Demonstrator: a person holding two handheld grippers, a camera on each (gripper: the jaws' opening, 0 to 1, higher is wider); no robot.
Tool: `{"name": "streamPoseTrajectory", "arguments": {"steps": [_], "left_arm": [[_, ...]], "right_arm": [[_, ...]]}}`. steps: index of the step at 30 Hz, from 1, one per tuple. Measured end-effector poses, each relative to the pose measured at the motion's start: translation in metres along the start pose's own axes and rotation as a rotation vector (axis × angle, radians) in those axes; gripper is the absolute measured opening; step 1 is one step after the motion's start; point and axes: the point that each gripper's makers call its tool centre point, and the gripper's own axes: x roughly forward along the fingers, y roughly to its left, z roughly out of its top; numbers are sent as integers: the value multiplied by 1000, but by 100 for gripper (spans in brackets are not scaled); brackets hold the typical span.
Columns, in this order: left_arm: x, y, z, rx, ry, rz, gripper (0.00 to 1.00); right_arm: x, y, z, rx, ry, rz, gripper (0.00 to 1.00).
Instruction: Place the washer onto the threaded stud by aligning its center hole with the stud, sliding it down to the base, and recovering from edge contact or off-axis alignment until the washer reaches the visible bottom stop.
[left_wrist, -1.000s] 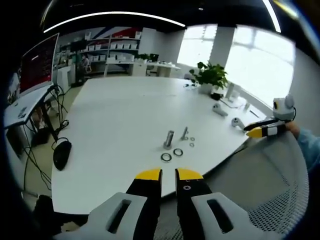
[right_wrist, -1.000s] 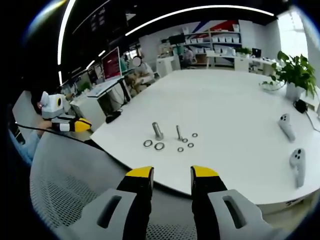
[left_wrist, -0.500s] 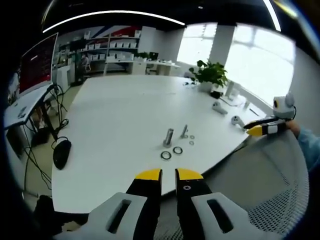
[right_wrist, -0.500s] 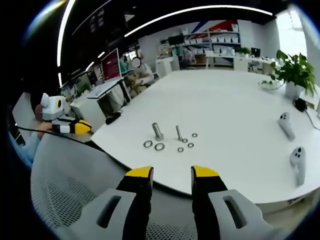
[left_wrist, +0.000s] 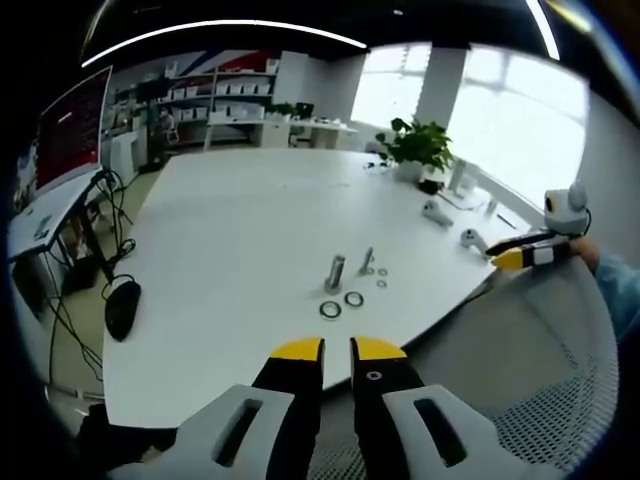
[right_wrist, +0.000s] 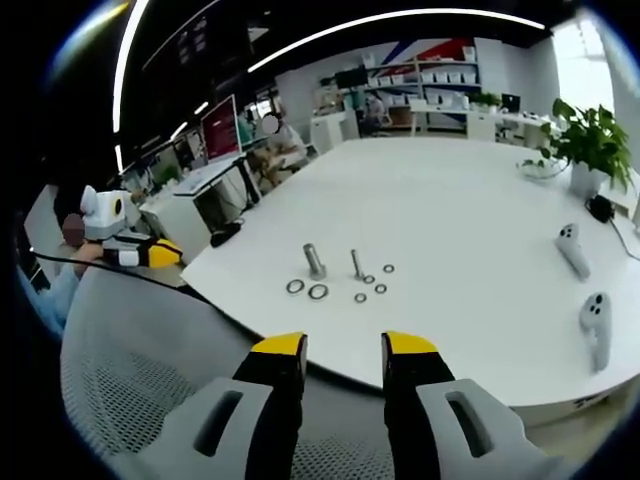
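Little has shifted since the earlier frames: both views are framed almost as before, and nothing on the desk (left_wrist: 230, 230) has been displaced.

The left tool (left_wrist: 337, 348) is seen at the bottom centre of the left gripper view, its yellow-tipped jaws held narrow with only a slim gap and nothing between them. The right tool (right_wrist: 344, 345) is seen at the bottom centre of the right gripper view, its jaws set wider apart and empty.

Two studs are found upright near the frame centre: a thick stud (right_wrist: 315, 260) and a thin threaded stud (right_wrist: 356, 264). Two large washers (right_wrist: 318, 292) lie flat just below the thick stud; several small washers (right_wrist: 380, 289) lie around the thin stud's base.

A potted plant (right_wrist: 590, 145) is seen at the upper right.
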Motion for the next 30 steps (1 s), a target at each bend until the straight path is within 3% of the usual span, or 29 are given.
{"name": "streamPoseTrajectory", "arguments": {"steps": [11, 14, 17, 22, 23, 25, 26, 28, 30], "left_arm": [[-1, 3, 0, -10, -2, 13, 8], [-6, 9, 22, -14, -132, 44, 8], [-2, 7, 6, -16, -36, 33, 9], [-4, 9, 10, -19, -66, 45, 9], [-4, 10, 9, -25, -61, 49, 9], [-4, 12, 7, -39, -50, 61, 9], [-5, 14, 6, -55, -45, 72, 9], [-6, 18, 2, -91, -33, 92, 9], [-6, 20, 2, -94, -35, 96, 9]], "right_arm": [[0, 4, 2, -20, -10, 24, 32], [-2, 6, 9, -28, -58, 30, 30], [-1, 7, 6, -34, -36, 41, 30], [1, 12, 6, -53, -34, 70, 29], [0, 14, 8, -60, -43, 81, 27], [-3, 15, 26, -77, -154, 83, 26], [-4, 14, 27, -76, -166, 79, 26], [-2, 17, 16, -79, -96, 97, 26], [0, 19, 15, -75, -85, 113, 26]]}}
